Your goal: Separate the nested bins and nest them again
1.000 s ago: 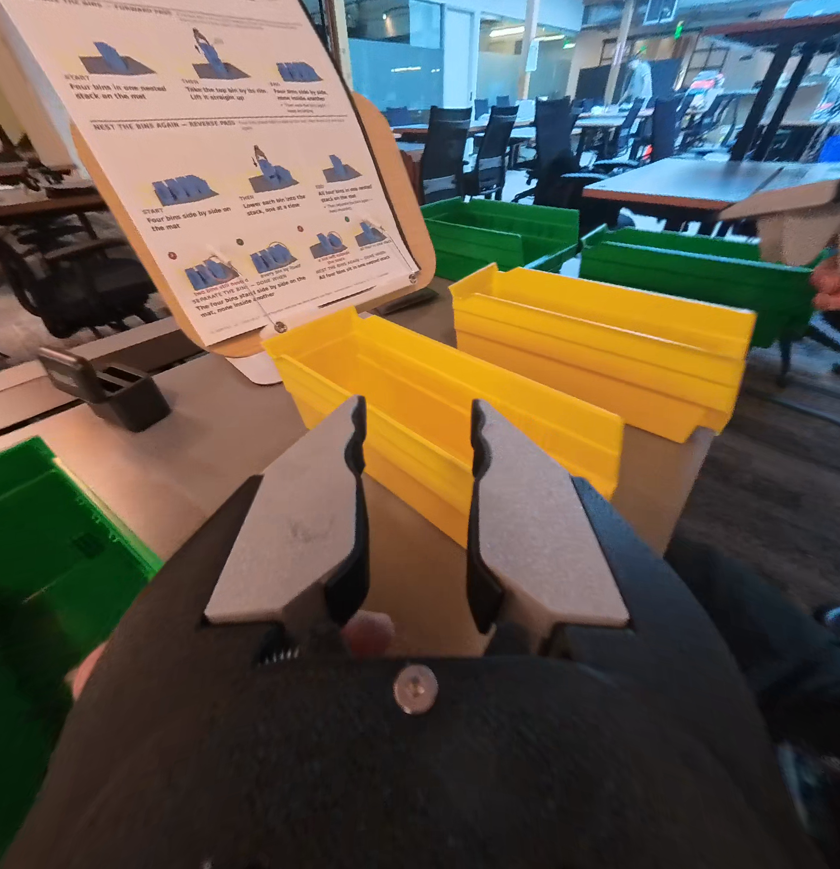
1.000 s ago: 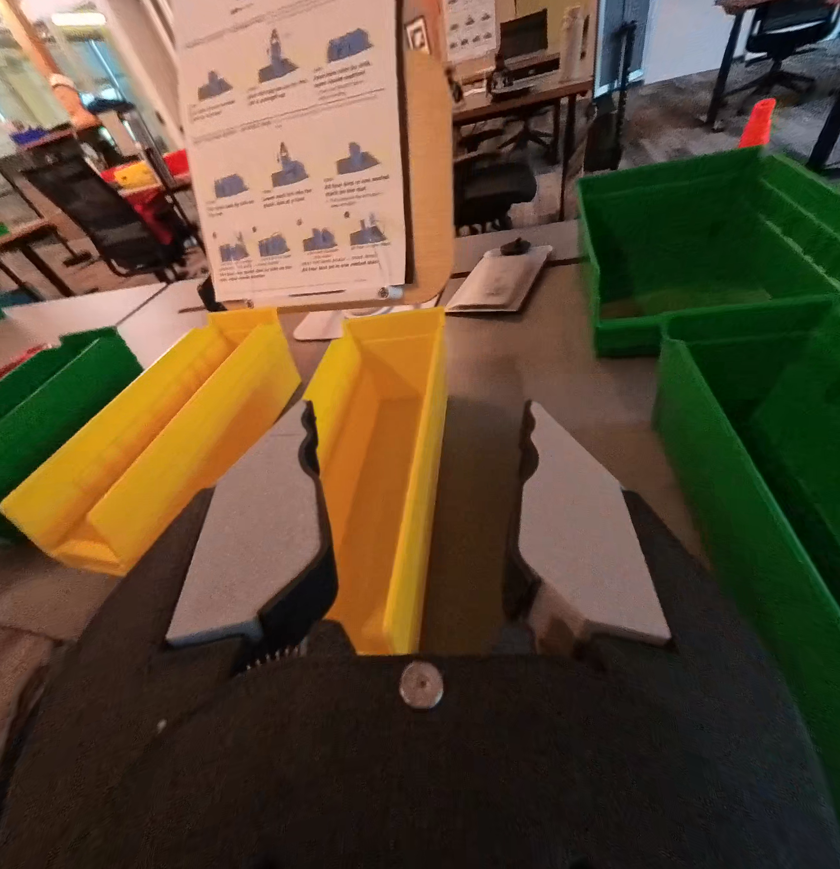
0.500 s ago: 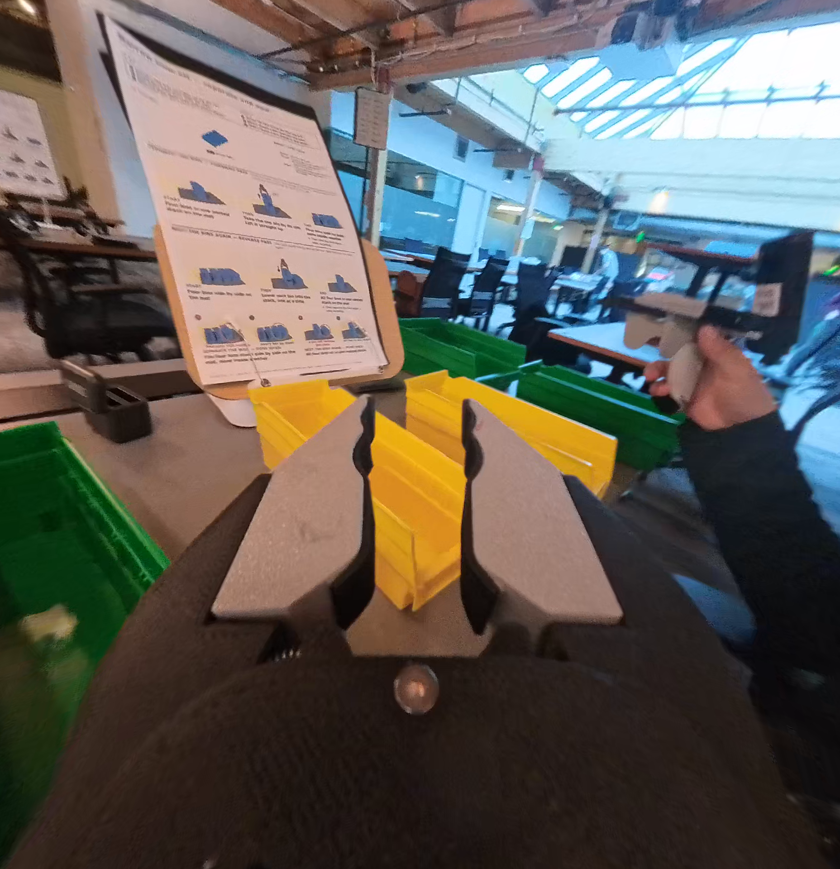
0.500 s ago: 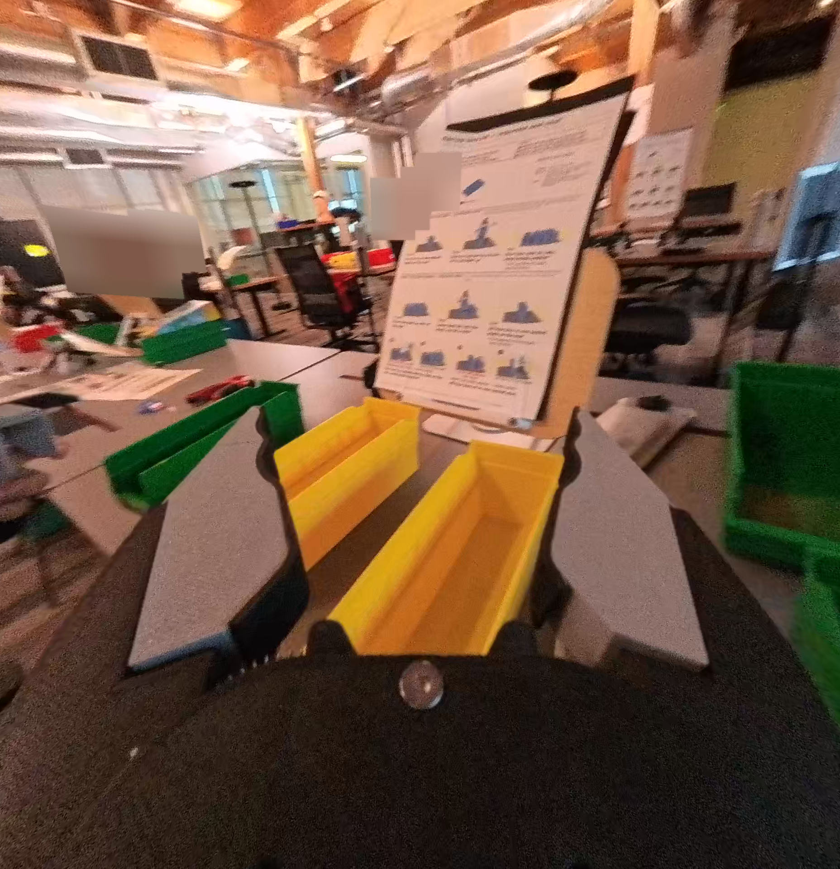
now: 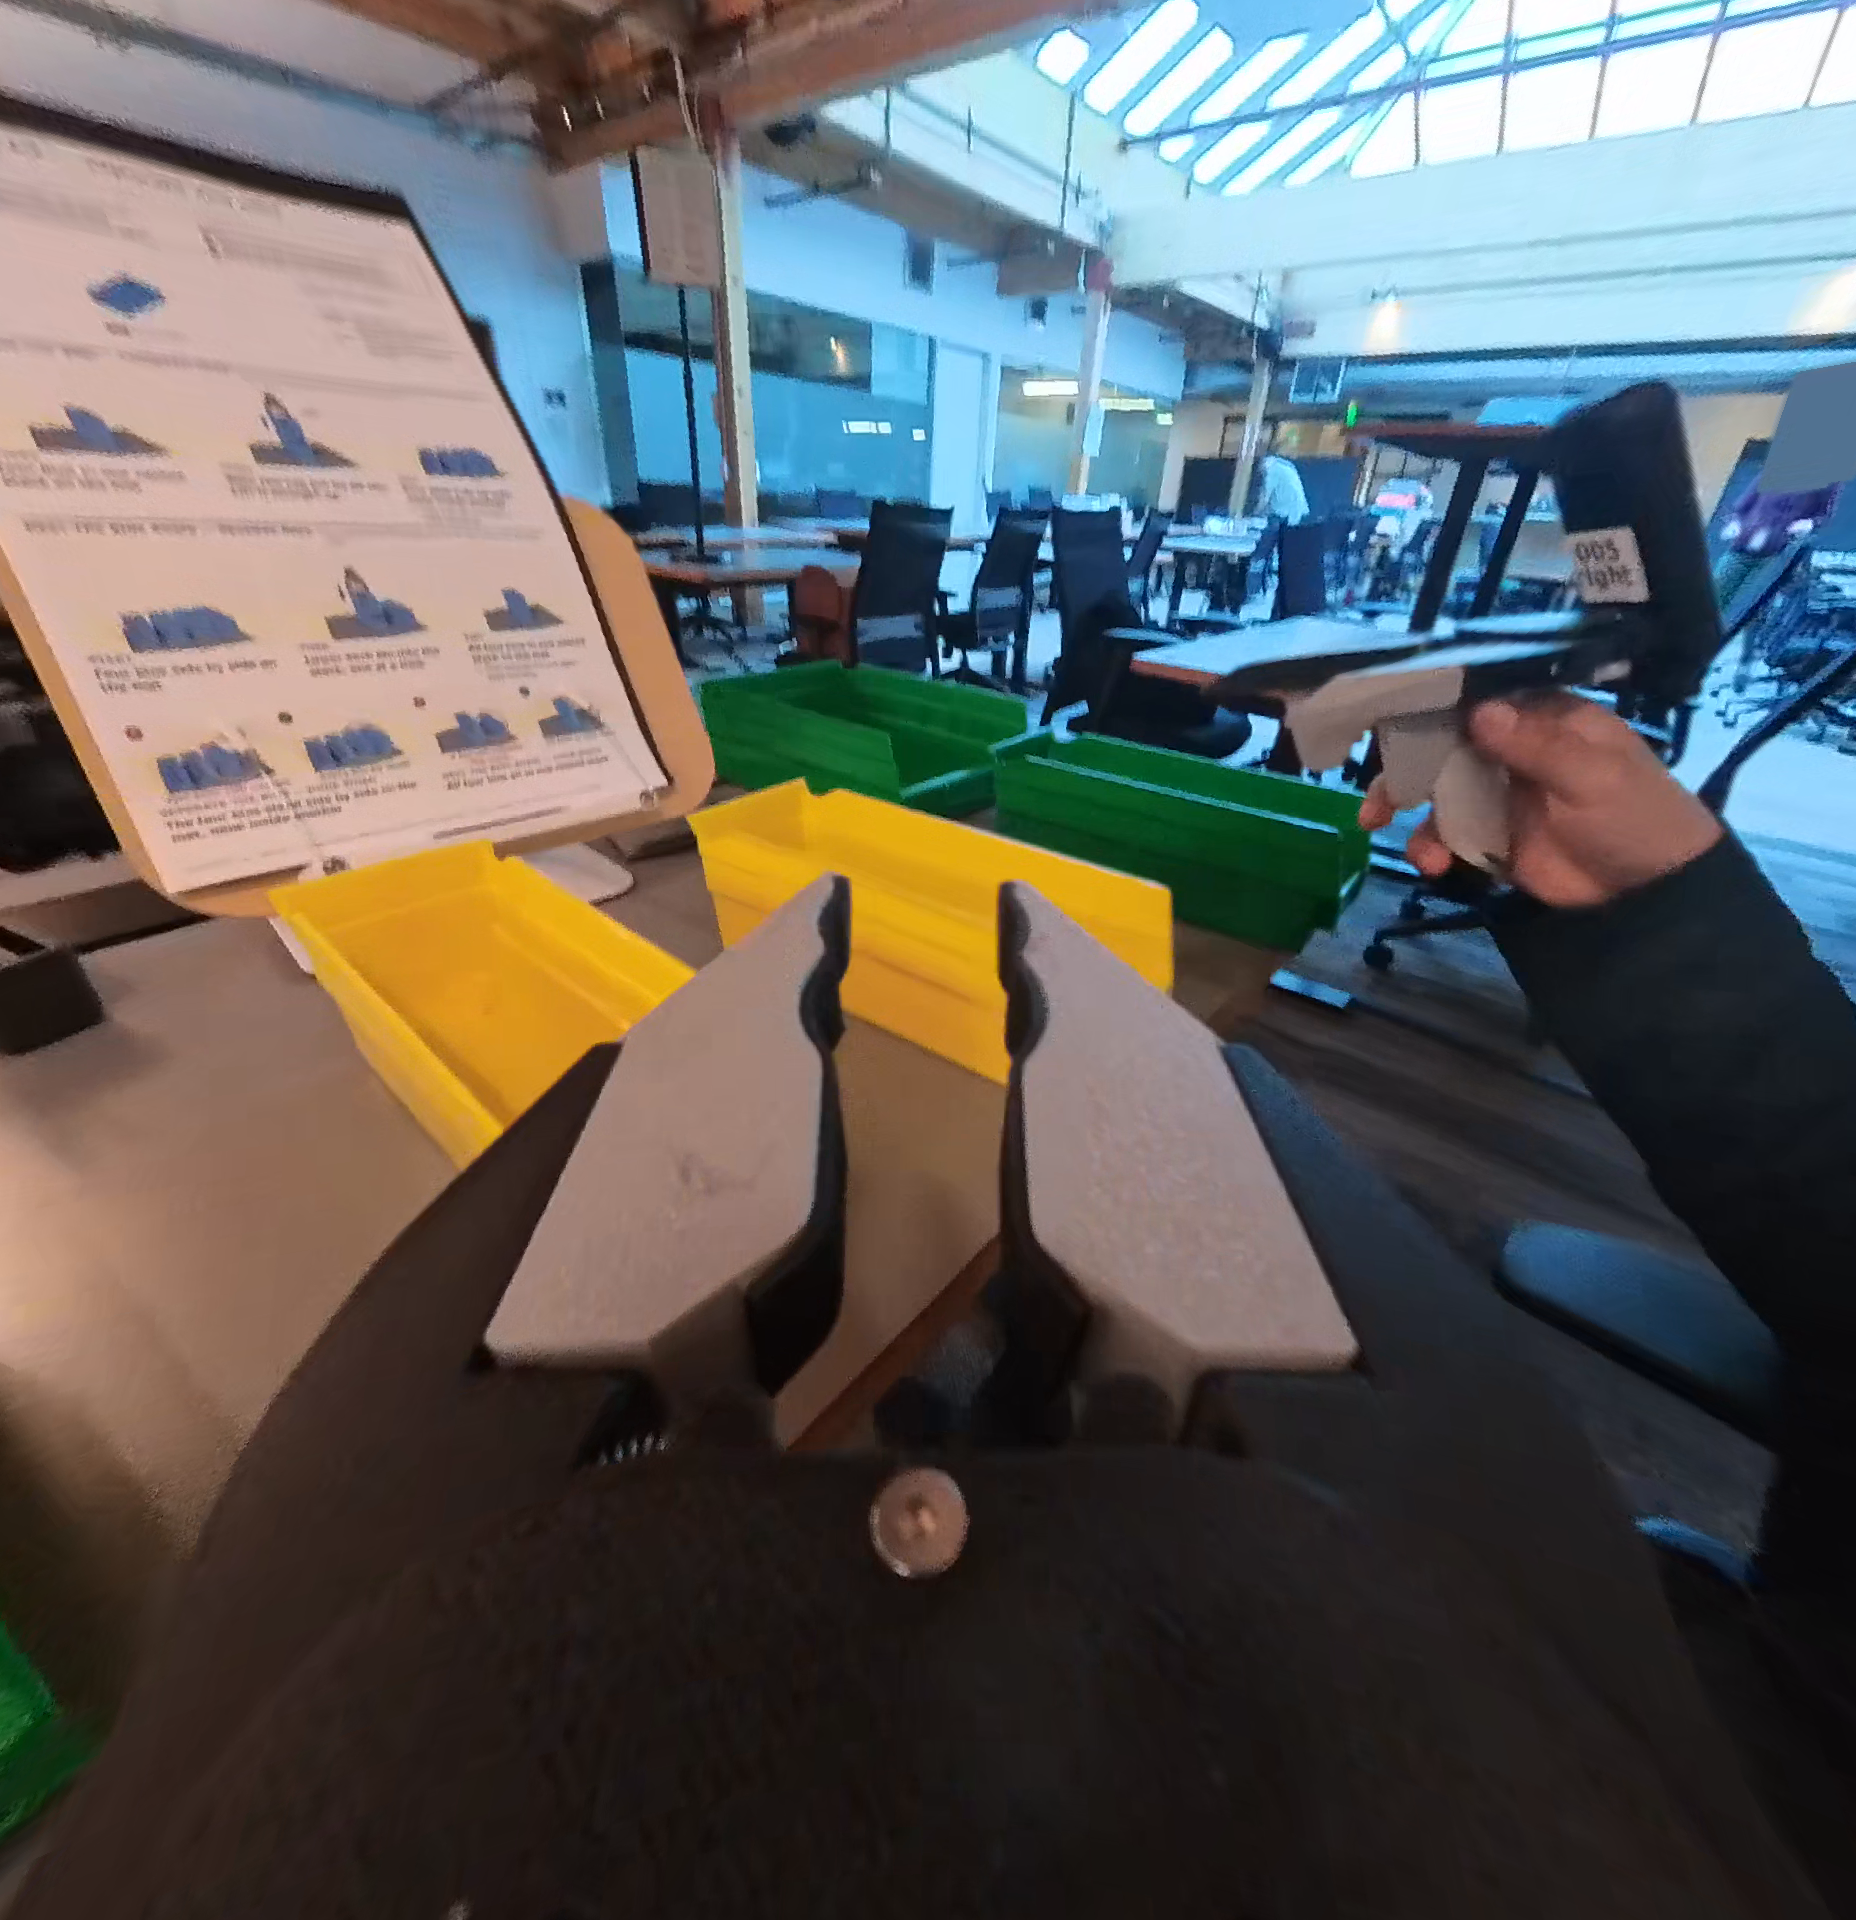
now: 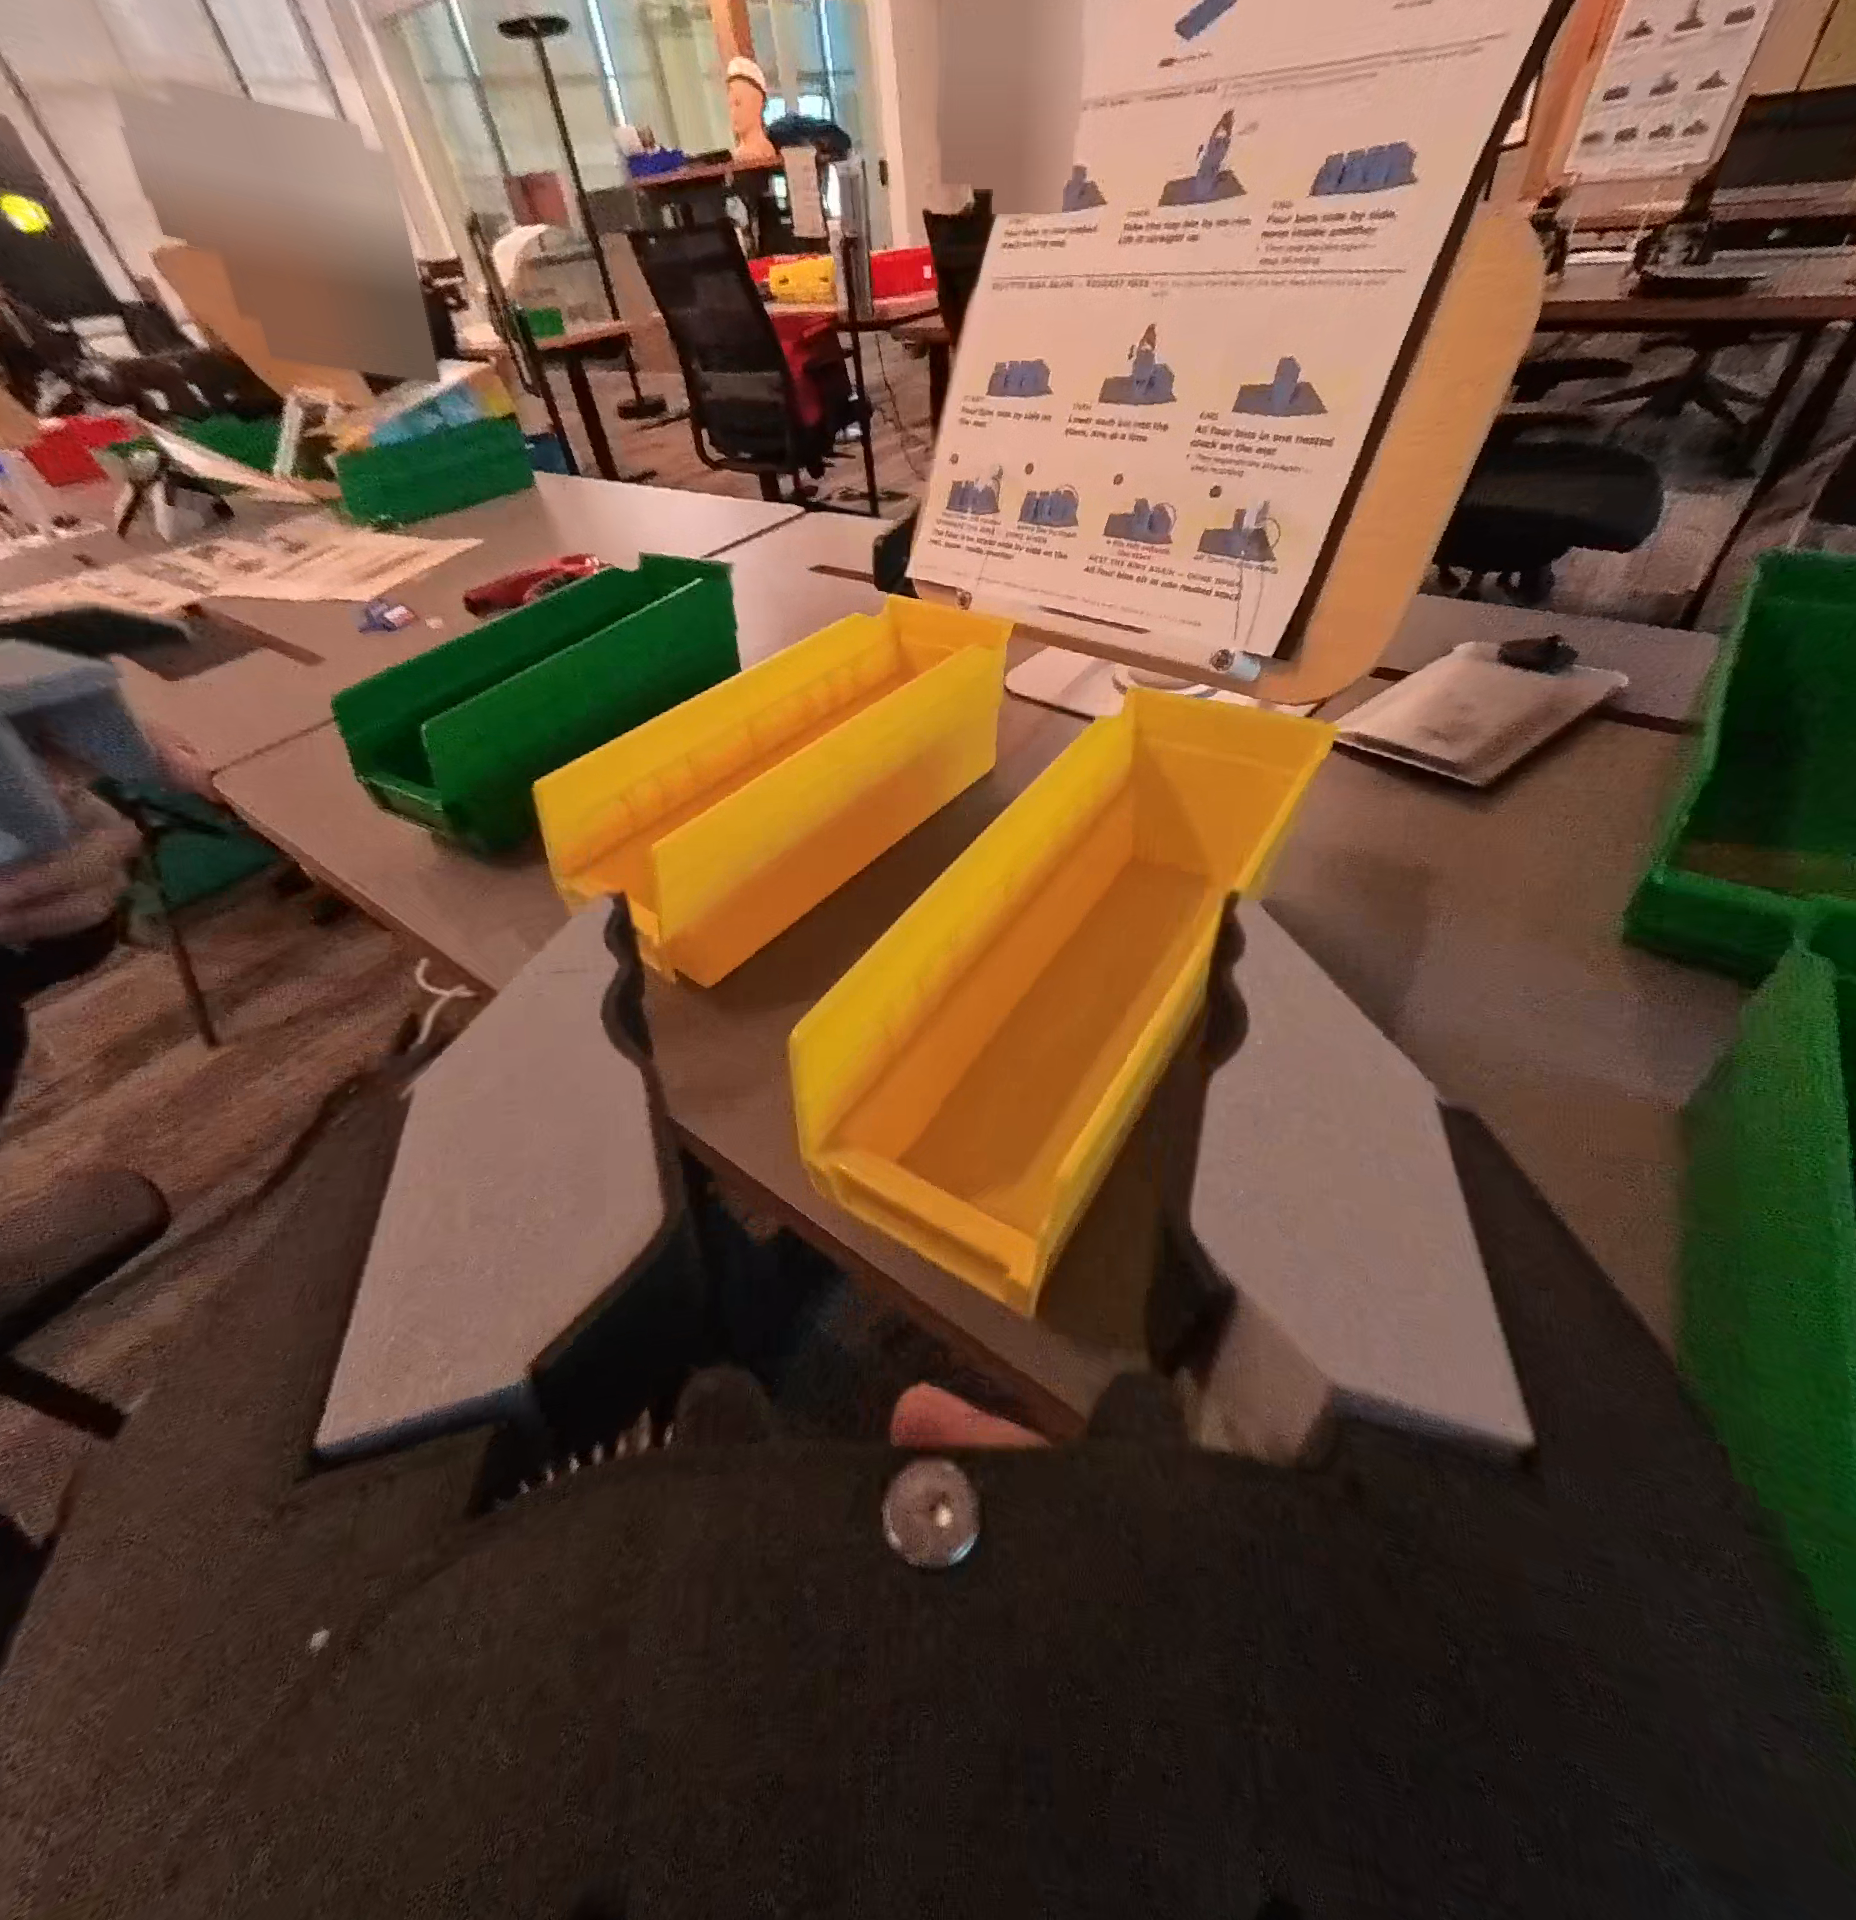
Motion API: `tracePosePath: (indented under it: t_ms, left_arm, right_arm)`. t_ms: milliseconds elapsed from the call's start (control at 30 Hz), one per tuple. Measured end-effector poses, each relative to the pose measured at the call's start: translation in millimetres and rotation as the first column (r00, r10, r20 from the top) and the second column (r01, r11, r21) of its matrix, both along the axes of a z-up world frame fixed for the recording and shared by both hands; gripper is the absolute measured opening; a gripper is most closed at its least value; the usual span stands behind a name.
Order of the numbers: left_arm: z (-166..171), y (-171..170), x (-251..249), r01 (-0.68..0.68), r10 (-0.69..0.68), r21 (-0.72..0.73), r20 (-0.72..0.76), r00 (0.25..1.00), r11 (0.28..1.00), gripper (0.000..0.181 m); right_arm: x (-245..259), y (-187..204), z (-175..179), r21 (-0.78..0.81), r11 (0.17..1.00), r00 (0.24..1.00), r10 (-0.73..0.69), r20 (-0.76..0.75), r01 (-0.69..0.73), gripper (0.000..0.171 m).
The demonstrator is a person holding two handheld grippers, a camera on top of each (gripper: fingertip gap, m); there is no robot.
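Yellow bins first: two of them sit side by side on the grey table [image 6: 1423, 914], not nested, a strip of tabletop between them. The right yellow bin [image 6: 1049, 997] is open on top with nothing inside; the left yellow bin [image 6: 778, 769] looks hollow too, though I can't see its floor from this side. Both run long-ways from the table's near edge back toward the instruction board [image 6: 1215, 343], open tops up, short ends facing the person. A green bin [image 6: 529, 707] lies parallel on the far left, and more green bins [image 6: 1797, 748] sit off to the right, the farther one showing a bare bottom.

Left gripper [image 5: 924, 935] hangs above the near table edge, fingers a small gap apart, gripping nothing. Right gripper [image 6: 919, 966] is up in the air in front of the right yellow bin, fingers spread wide, nothing between them. From the left view you can see a hand [image 5: 1558, 800] holding it out past the table's end.

Room's a big open office: black chairs [image 5: 986, 613], desks, skylights overhead, wood floor.
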State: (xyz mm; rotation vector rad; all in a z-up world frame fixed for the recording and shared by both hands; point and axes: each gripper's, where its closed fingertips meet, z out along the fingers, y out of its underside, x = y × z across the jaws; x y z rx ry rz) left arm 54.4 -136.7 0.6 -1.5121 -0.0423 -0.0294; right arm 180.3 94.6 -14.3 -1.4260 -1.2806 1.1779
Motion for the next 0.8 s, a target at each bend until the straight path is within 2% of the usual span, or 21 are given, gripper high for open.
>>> tracePosePath:
  t_ms: [100, 200, 267, 367, 500, 667, 800]
  left_arm:
    - [2, 3, 15, 0.009, -0.009, 0.013, -0.028, 1.0, 1.0, 0.022]
    - [2, 2, 25, 0.017, -0.016, 0.001, -0.069, 0.997, 1.0, 0.019]
    - [3, -2, 29, 0.02, -0.019, 0.006, -0.081, 0.996, 1.0, 0.015]
    - [9, -7, 26, 0.01, -0.007, 0.035, -0.092, 0.996, 0.999, 0.012]
    - [14, -4, 13, -0.043, 0.051, 0.062, -0.141, 0.989, 0.997, 0.013]
    - [-9, 14, 0, -0.055, 0.053, -0.01, -0.161, 0.986, 0.998, 0.017]
    - [-16, 18, -13, -0.093, 0.086, -0.03, -0.187, 0.979, 0.995, 0.018]
  right_arm:
    - [18, -3, 4, 0.017, 1.0, 1.0, -0.019, -0.008, 0.019, 0.106]
    - [28, -15, 6, 0.041, 0.999, 1.0, 0.023, -0.004, -0.023, 0.091]
    - [29, -17, 6, 0.072, 0.997, 1.0, 0.008, 0.002, -0.008, 0.095]
    - [24, -26, 7, 0.111, 0.993, 0.999, 0.029, -0.012, -0.028, 0.092]
    - [17, -43, 1, 0.059, 0.992, 0.994, 0.11, -0.022, -0.109, 0.092]
    - [11, -29, -13, 0.032, 0.996, 0.997, 0.078, 0.003, -0.078, 0.093]
    - [9, -22, -14, -0.059, 0.993, 0.994, 0.095, -0.056, -0.098, 0.089]
